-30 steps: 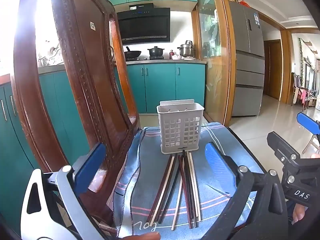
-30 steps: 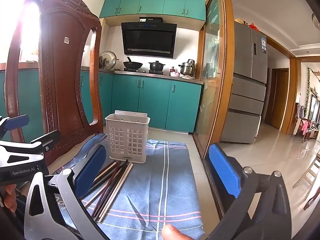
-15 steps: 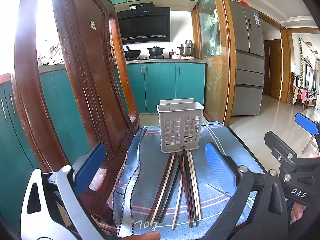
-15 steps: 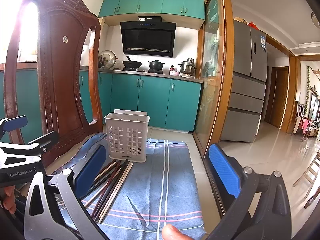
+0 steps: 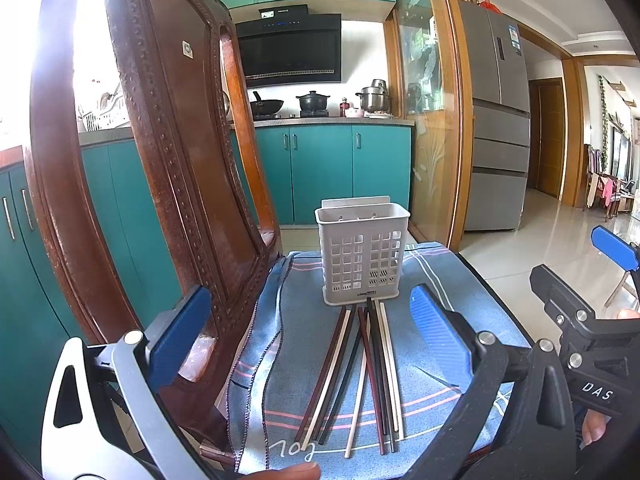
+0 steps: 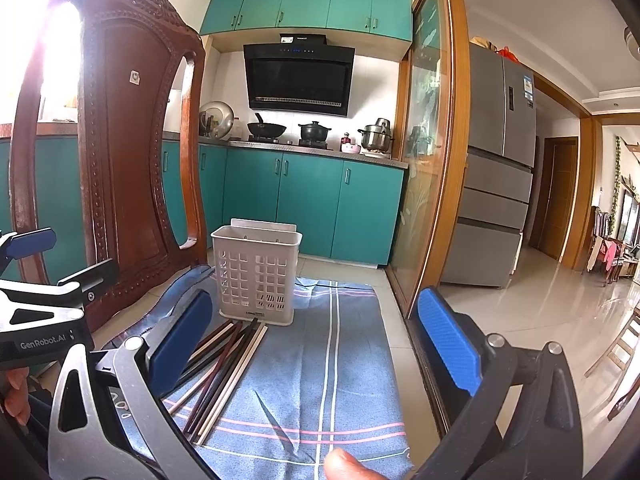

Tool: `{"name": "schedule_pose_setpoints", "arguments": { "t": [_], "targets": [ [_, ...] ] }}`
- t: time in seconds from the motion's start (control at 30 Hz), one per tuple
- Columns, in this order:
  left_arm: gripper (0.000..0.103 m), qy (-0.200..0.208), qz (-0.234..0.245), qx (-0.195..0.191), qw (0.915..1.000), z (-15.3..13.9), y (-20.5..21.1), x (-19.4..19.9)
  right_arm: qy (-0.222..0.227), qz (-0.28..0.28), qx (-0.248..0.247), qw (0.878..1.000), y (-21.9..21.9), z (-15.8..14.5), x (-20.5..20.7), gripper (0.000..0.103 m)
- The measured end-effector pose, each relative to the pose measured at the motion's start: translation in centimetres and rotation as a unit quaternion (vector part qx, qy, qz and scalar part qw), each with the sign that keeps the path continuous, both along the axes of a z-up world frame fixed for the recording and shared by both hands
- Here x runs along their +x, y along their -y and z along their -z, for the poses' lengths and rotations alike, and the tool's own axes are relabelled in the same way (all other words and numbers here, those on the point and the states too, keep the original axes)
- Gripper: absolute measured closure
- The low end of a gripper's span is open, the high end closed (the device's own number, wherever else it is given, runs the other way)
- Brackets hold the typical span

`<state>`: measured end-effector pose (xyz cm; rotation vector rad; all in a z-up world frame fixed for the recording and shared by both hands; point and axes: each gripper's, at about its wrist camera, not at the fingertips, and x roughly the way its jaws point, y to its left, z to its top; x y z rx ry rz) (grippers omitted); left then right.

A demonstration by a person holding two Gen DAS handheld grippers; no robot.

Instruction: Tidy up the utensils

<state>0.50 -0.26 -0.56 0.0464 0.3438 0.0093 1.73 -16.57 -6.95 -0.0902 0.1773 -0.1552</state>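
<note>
Several chopsticks (image 5: pixel 362 372), dark, reddish and cream, lie fanned out on a blue striped cloth (image 5: pixel 440 292). They also show in the right wrist view (image 6: pixel 224 364). A white slotted utensil holder (image 5: pixel 363 254) stands upright at their far ends, and it looks empty; it also shows in the right wrist view (image 6: pixel 256 276). My left gripper (image 5: pixel 310 342) is open and empty, hovering over the near ends of the chopsticks. My right gripper (image 6: pixel 316 348) is open and empty, to the right of the chopsticks above the cloth.
A carved wooden chair back (image 5: pixel 160 184) stands close on the left, also in the right wrist view (image 6: pixel 116 168). The cloth's right edge drops to a tiled floor (image 6: pixel 540 320). Teal cabinets (image 5: pixel 320 172) and a fridge (image 5: pixel 496 128) stand behind.
Both grippers have barely shifted; the right gripper drifted slightly in the left wrist view. The chopsticks and holder have not moved.
</note>
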Motion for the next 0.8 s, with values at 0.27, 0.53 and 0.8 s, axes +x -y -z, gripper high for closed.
{"name": "schedule_pose_setpoints", "arguments": {
  "t": [0.27,0.53,0.8],
  "targets": [
    [0.004,0.0,0.0,-0.001,1.0,-0.06,-0.3,-0.06,0.001,-0.001,-0.001,1.0,0.0,-0.06,-0.05,0.002],
    [0.004,0.0,0.0,0.0,1.0,-0.02,-0.3,-0.14,0.005,-0.003,-0.003,1.0,-0.19,-0.05,-0.24,0.002],
    [0.004,0.0,0.0,0.0,1.0,-0.03,-0.18,-0.19,0.007,-0.003,-0.002,1.0,-0.23,0.02,-0.37,0.002]
  ]
}}
